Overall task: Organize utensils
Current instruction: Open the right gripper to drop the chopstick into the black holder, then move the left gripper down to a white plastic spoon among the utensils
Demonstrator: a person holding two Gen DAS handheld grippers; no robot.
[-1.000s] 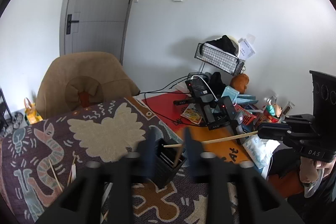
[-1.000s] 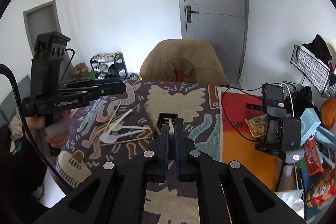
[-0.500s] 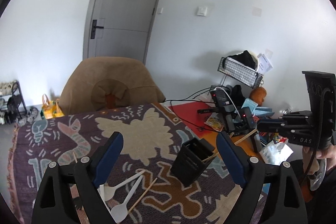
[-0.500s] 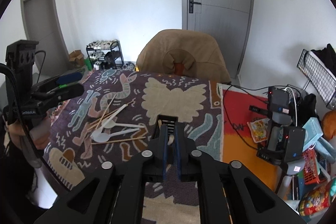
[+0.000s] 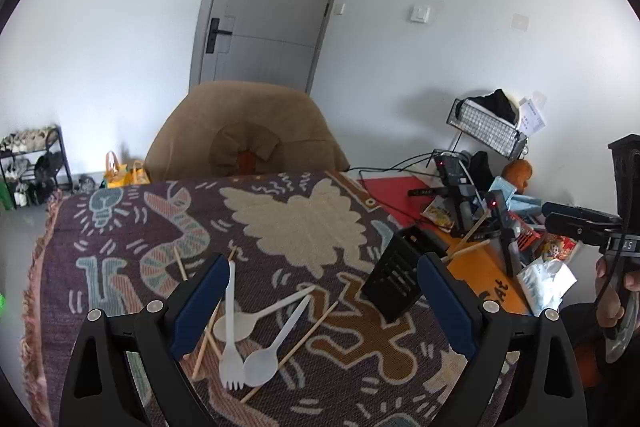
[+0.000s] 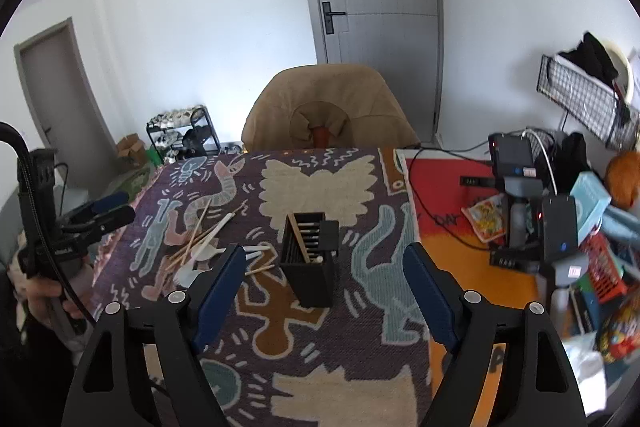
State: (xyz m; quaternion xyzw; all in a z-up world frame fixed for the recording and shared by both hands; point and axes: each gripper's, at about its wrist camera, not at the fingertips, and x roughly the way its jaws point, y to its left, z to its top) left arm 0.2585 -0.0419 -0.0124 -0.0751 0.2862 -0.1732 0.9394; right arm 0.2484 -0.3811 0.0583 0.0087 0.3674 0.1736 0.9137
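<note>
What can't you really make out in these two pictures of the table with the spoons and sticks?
- Black holder, right wrist view: its contents deep down are hidden by its own walls.
- Utensil pile, right wrist view: partly covered by the right gripper finger, so the pieces can't be counted.
- Chopsticks, left wrist view: partly behind the left gripper finger.
- Right-side clutter, right wrist view: blurred at the fisheye edge.

White walls, grey door (image 5: 272, 27), tan chair (image 6: 328, 111)

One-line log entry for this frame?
left gripper: open, empty | right gripper: open, empty | black holder: chopsticks inside | rug: loose spoons, fork, chopsticks
</note>
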